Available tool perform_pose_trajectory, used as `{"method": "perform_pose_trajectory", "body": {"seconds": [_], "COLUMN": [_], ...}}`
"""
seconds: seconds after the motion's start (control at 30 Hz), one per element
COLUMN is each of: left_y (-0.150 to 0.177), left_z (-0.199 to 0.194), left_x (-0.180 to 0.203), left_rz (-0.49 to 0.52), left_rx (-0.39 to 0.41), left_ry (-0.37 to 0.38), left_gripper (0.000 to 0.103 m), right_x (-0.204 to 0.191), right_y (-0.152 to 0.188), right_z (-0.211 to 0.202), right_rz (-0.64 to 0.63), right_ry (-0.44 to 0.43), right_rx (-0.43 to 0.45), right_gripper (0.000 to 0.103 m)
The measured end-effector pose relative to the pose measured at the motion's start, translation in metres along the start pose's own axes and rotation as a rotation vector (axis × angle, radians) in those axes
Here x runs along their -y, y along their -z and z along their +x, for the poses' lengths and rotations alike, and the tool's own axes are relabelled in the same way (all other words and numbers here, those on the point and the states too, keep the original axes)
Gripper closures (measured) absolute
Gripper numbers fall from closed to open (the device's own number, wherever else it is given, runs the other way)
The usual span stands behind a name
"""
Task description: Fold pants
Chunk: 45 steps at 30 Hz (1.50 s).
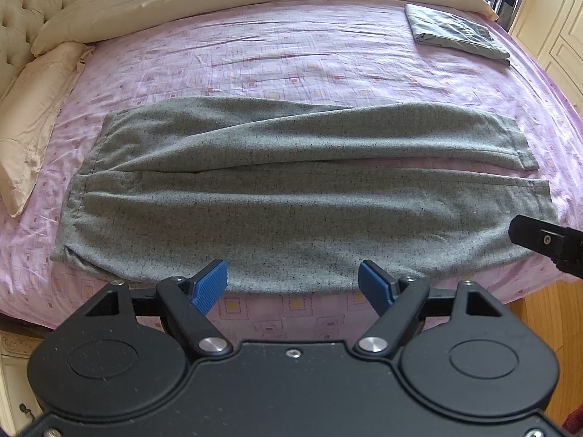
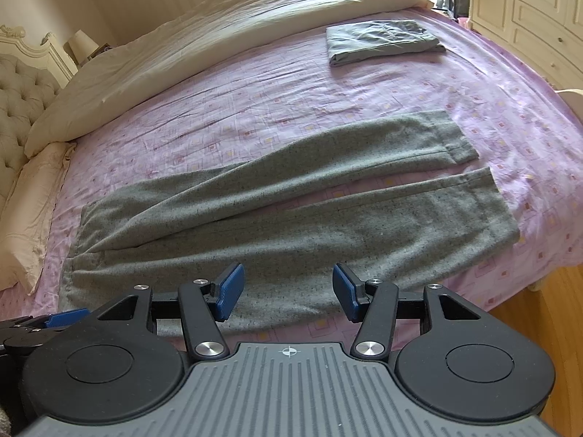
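The pants (image 1: 291, 196) are lying flat on the bed (image 1: 291, 54), just ahead of both tools, long axis running across them. The left tool (image 1: 292, 284) and right tool (image 2: 288, 289) are both hanging open, gripping nothing, near its closest edge.

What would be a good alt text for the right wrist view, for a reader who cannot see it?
Grey pants lie flat and unfolded across a bed with a pink patterned sheet, legs slightly apart. The open right gripper hovers at their near edge, holding nothing. A folded grey garment lies farther back, near a cream duvet.
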<state>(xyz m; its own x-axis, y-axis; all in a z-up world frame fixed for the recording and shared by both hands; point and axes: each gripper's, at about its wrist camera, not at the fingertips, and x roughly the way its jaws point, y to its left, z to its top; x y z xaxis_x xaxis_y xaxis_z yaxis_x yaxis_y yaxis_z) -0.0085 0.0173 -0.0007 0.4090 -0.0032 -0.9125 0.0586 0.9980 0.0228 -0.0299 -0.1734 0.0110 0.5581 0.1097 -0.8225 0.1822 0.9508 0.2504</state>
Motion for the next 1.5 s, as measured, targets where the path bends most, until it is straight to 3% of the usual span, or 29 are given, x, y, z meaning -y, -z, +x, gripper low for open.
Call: {"method": "perform_pose_trajectory", "body": {"seconds": [0.33,0.67,0.9,1.2,1.5], "left_y": [-0.001,-0.01,-0.027,-0.068,-0.115], "left_z": [0.001,0.002,0.015,0.052,0.091], "left_x": [-0.004,-0.015,-0.017,-0.008,0.008], "left_rz": [-0.004,-0.012,-0.002,-0.067,-0.124], "left_rx": [0.005,0.034,0.042,-0.009,-0.067], "left_ry": [0.029,-0.008,-0.022,-0.033,-0.081], "left_gripper": [0.028,0.028,0.028,0.028,0.028], "right_x": [-0.005,-0.001,0.016,0.061,0.161], "right_y": [-0.002,-0.011,-0.028,-0.077,-0.154], "right_z": [0.0,0.006,0.023,0.082,0.145], "right_rz": [-0.016,-0.032,0.039,0.058,0.144], "right_ry": [0.027,0.103,0.125,0.135,0.206], "right_rx": [-0.004,-0.007,-0.03,-0.113,-0.185], "right_gripper": [0.051,0.051,0.051,0.052,0.052]}}
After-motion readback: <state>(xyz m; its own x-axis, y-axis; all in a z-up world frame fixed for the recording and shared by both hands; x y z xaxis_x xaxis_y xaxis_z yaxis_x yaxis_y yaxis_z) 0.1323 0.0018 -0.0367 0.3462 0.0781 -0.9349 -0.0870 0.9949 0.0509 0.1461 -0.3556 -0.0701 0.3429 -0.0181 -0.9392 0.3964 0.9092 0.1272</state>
